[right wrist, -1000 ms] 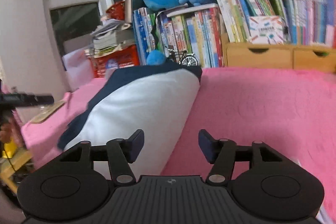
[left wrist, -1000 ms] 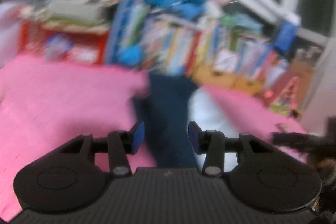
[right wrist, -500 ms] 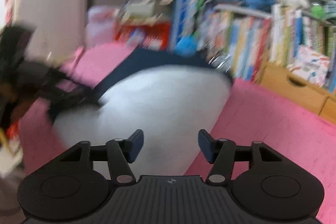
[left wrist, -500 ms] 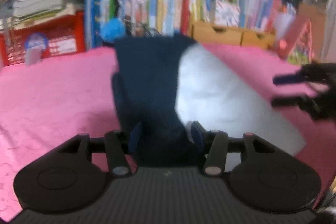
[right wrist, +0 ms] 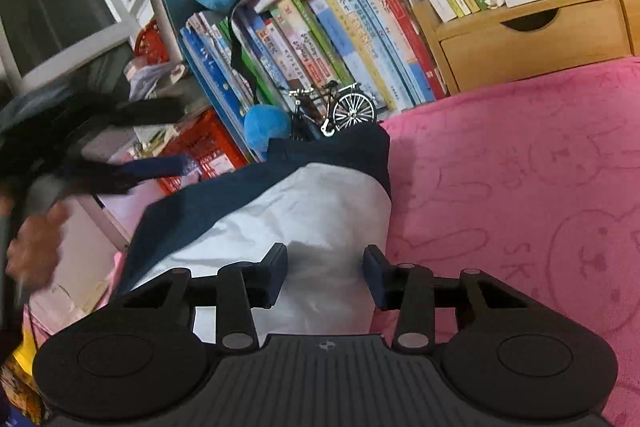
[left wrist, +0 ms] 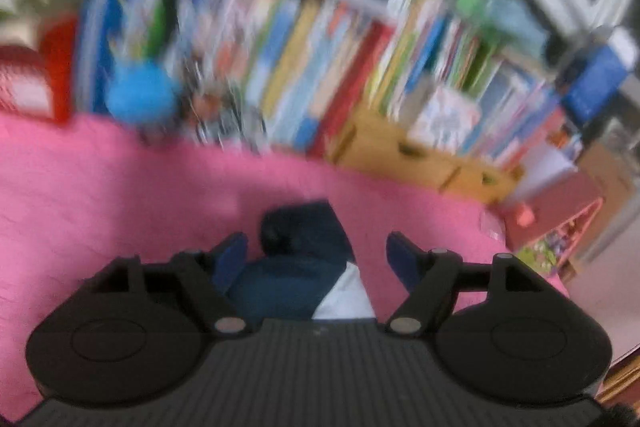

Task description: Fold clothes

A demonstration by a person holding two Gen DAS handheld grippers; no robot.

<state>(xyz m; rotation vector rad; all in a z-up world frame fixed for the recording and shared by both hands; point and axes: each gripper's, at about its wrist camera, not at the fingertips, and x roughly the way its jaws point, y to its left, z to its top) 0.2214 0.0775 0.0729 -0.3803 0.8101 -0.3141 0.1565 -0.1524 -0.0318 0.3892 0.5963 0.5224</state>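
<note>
Navy-and-white folded cloth garment lies on pink plush blanket, at 12 o'clock of both grippers. Left gripper: spread, straddling its navy end. Right gripper: spread over white panel, gripping nothing.

Left gripper wider apart than before, tilted up from the garment.

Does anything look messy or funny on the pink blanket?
Yes. The navy and white garment lies crooked on the pink blanket, its far edge against the toy bicycle. The books behind lean sideways.
</note>
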